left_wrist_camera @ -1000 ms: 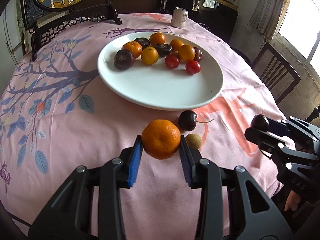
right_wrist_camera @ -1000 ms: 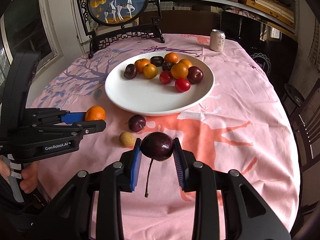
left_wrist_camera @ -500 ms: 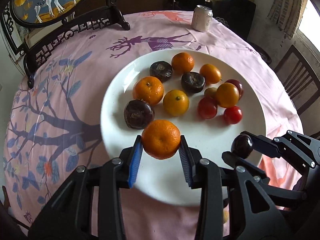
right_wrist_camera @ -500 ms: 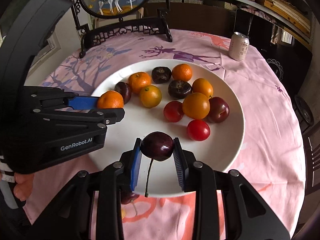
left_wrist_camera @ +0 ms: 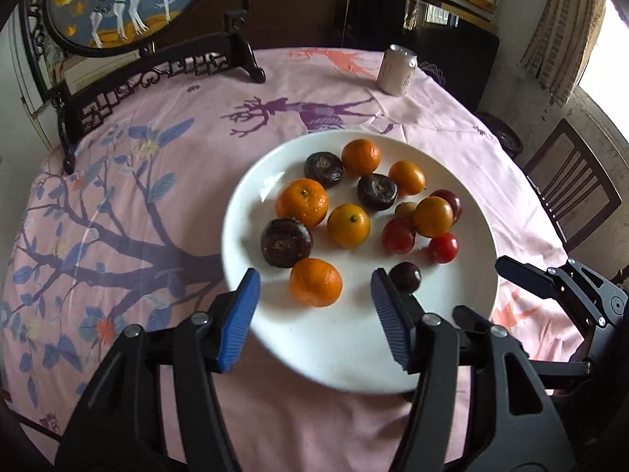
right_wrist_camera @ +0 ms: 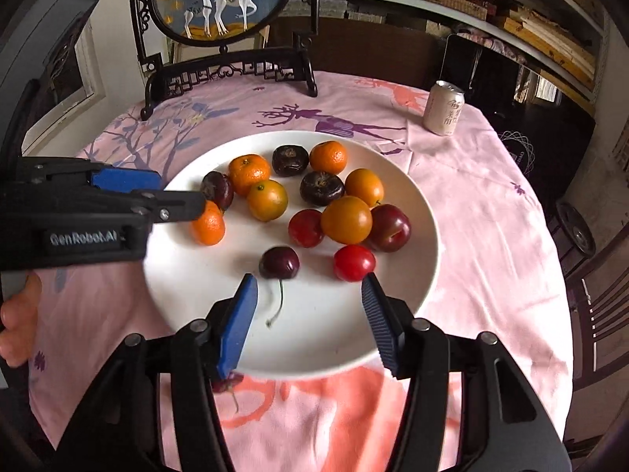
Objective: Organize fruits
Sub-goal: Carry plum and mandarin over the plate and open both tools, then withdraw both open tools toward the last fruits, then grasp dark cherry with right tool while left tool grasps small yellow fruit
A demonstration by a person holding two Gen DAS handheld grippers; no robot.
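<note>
Pink printed cloth [left_wrist_camera: 165,204] is covering the round table, with a wide white ceramic plate [left_wrist_camera: 346,342] lying at centre frame. On the plate's near part, a small orange mandarin [left_wrist_camera: 315,282] is sitting just ahead of the left gripper [left_wrist_camera: 314,314], whose blue-padded jaws are opening, touching nothing. Right of it, a dark red stemmed cherry [right_wrist_camera: 279,262] is lying ahead of the right gripper [right_wrist_camera: 310,318], whose jaws are likewise opening and holding nothing. Other round fruits are clustering toward the plate's upper half.

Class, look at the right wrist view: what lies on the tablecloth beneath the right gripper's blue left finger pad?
A dark red cherry with its stem lies on the pink tablecloth, just outside the white plate. The pad covers its upper part.
</note>
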